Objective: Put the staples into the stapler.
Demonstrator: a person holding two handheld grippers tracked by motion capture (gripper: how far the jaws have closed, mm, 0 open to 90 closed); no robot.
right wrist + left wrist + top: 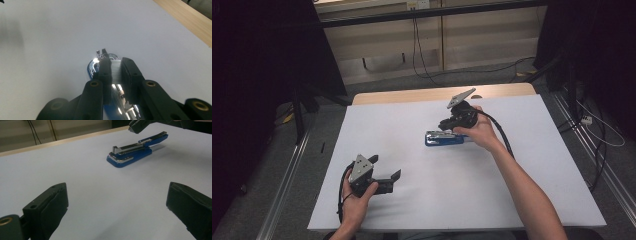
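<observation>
The blue stapler [444, 138] lies open mid-table on the white sheet [522, 165], its magazine channel exposed. The right gripper [115, 67] pinches a strip of staples [115, 70] just above that channel. The left gripper [387, 172] rests well apart near the front edge, jaws wide w/ nothing between. 2 risks, I'd judge — the strip goes in skewed & jams, or too hard a squeeze snaps it. Nothing steadies the stapler, so a push could slide it.

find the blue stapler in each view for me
High view: the blue stapler lies mid-table, under the right gripper.
Left gripper view: upper middle, lid raised, beyond the open jaws.
Right gripper view: bottom centre, behind jaws shut on a staple strip.
Shared landmark: the table's wooden edge.
</observation>
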